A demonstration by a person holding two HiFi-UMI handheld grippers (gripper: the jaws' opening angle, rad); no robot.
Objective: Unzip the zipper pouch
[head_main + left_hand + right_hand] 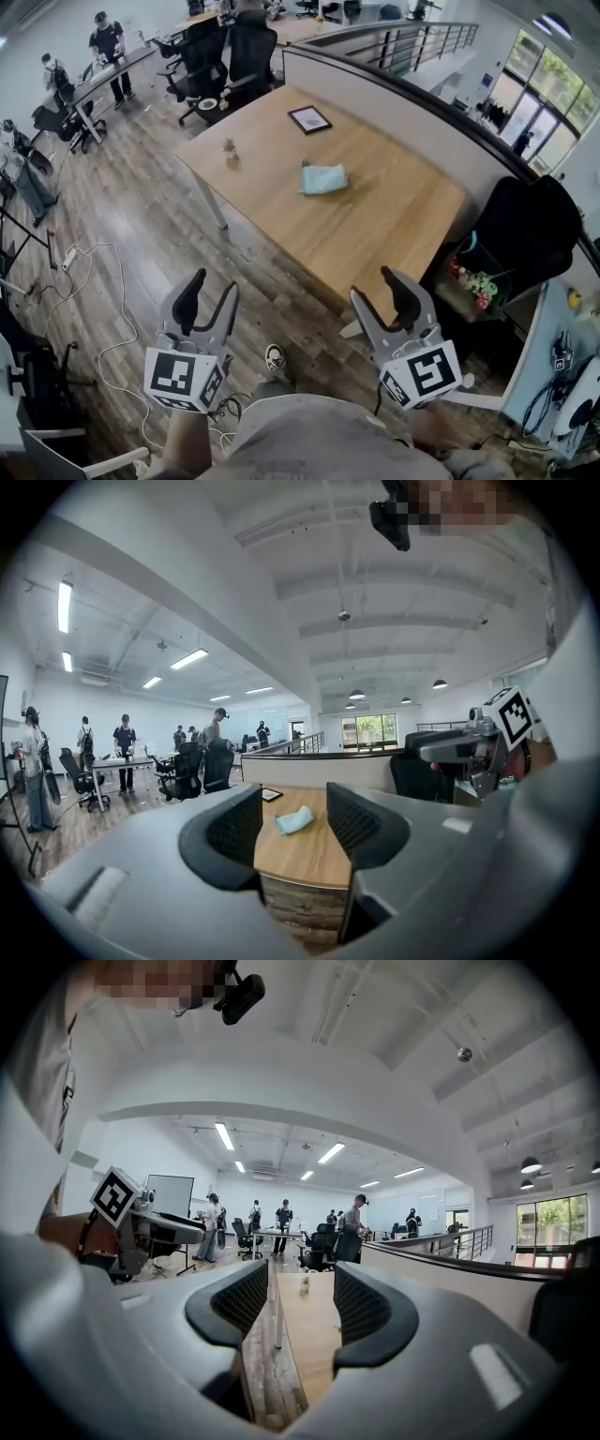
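A light blue zipper pouch lies flat near the middle of the wooden table. Between the left gripper's jaws the pouch shows far off. My left gripper is held over the floor, well short of the table, open and empty. My right gripper hangs by the table's near corner, also open with nothing between its fingers. Both are far from the pouch. In the right gripper view the table stretches ahead, and the pouch is not seen there.
A small potted plant and a black picture frame stand on the table's far part. A curved partition runs behind it. Black office chairs and people at desks fill the back left. Cables trail on the floor.
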